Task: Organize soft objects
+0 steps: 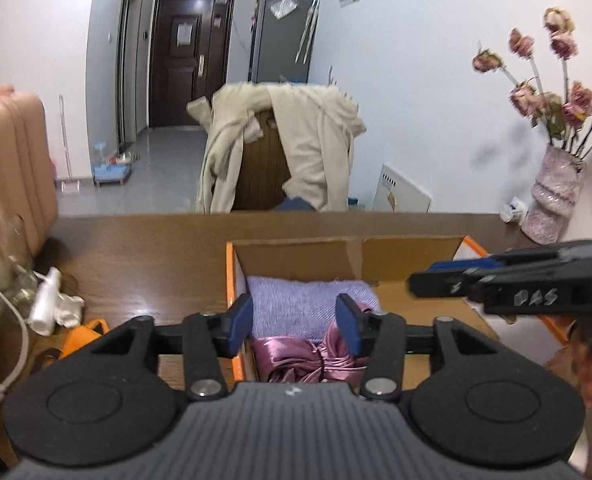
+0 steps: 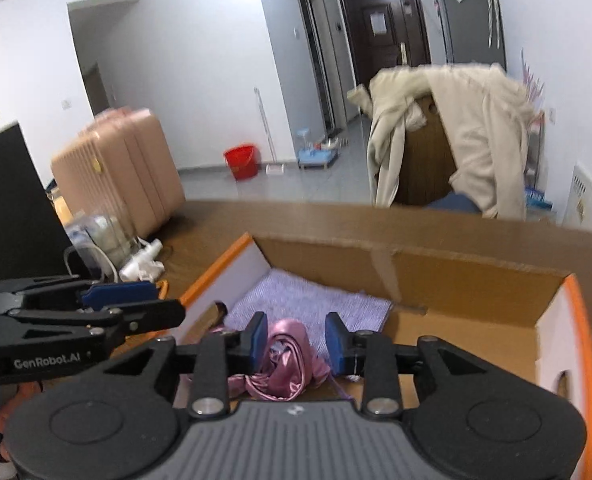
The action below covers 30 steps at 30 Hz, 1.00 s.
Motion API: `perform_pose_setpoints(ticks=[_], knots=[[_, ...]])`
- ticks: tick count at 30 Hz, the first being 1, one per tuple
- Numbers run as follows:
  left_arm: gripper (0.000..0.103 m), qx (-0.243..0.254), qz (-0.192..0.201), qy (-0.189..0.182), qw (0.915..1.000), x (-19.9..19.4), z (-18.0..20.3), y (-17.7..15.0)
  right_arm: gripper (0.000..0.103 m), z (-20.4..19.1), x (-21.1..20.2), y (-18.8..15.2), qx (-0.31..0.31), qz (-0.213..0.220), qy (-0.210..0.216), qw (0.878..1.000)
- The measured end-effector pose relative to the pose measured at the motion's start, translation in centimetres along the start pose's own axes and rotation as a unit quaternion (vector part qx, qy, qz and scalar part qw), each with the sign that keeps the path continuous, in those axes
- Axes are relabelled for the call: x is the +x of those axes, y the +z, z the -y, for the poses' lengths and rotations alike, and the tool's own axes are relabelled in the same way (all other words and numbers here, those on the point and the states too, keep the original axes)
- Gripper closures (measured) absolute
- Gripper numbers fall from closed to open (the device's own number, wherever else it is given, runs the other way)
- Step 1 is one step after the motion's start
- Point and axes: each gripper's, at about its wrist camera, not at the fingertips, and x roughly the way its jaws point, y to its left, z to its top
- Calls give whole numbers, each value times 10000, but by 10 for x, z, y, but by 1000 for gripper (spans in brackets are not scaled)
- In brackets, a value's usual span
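Observation:
An open cardboard box [image 1: 296,252] with orange edges stands on the brown table; it also shows in the right wrist view [image 2: 416,276]. Inside lie a folded lilac towel [image 1: 296,304] [image 2: 312,308] and a crumpled pink satin cloth [image 1: 308,360] [image 2: 288,364]. My left gripper [image 1: 296,322] is open above the box's left part, over the pink cloth, holding nothing. My right gripper [image 2: 296,342] is open just above the pink cloth, fingers either side of it without gripping. The right gripper shows at the right of the left wrist view [image 1: 516,284], and the left gripper at the left of the right wrist view [image 2: 96,312].
White cables and a small white bottle [image 1: 48,300] lie at the table's left with an orange item [image 1: 84,336]. A vase of dried roses [image 1: 556,196] stands at the right back. A chair draped with a beige coat [image 1: 288,148] and a pink suitcase [image 2: 124,172] stand beyond the table.

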Motion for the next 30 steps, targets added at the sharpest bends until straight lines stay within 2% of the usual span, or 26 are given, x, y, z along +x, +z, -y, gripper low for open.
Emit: perform_pose_setpoints(ticks=[1, 4, 9, 11, 13, 16, 18, 20, 22, 24, 27, 30], knots=[[43, 54, 66, -23, 10000, -11, 3, 1, 68, -2, -16, 2, -27, 111, -19, 9999], [39, 216, 233, -40, 9995, -45, 16, -2, 60, -8, -66, 2, -114, 441, -70, 9989], [23, 320, 624, -126, 9975, -114, 37, -15, 51, -24, -148, -18, -351, 742, -171, 9965], [22, 362, 768, -234, 9961, -146, 43, -26, 47, -33, -180, -33, -460, 845, -152, 9952], [16, 376, 887, -287, 9949, -176, 48, -41, 45, -41, -210, -52, -550, 946, -88, 9940], [12, 401, 1091, -356, 9926, -214, 55, -72, 36, -55, -254, -87, -760, 1154, 60, 9904], [10, 432, 1215, -418, 9908, -236, 59, -95, 34, -64, -276, -113, -940, 1234, 67, 9879], [6, 428, 1361, -422, 9889, -253, 61, -121, 29, -76, -291, -141, -1230, 1247, -22, 9845], [4, 337, 1426, -361, 9885, -264, 64, -148, 28, -88, -300, -174, -1686, 1254, -327, 9771], [4, 174, 1407, -289, 9895, -273, 63, -171, 28, -96, -303, -203, -1874, 1249, -593, 9725], [4, 35, 1273, -136, 9918, -278, 64, -201, 28, -101, -302, -245, -1706, 1073, -537, 9780], [4, 238, 1086, -159, 9937, -275, 66, -215, 28, -104, -295, -278, -1705, 839, -477, 9806]])
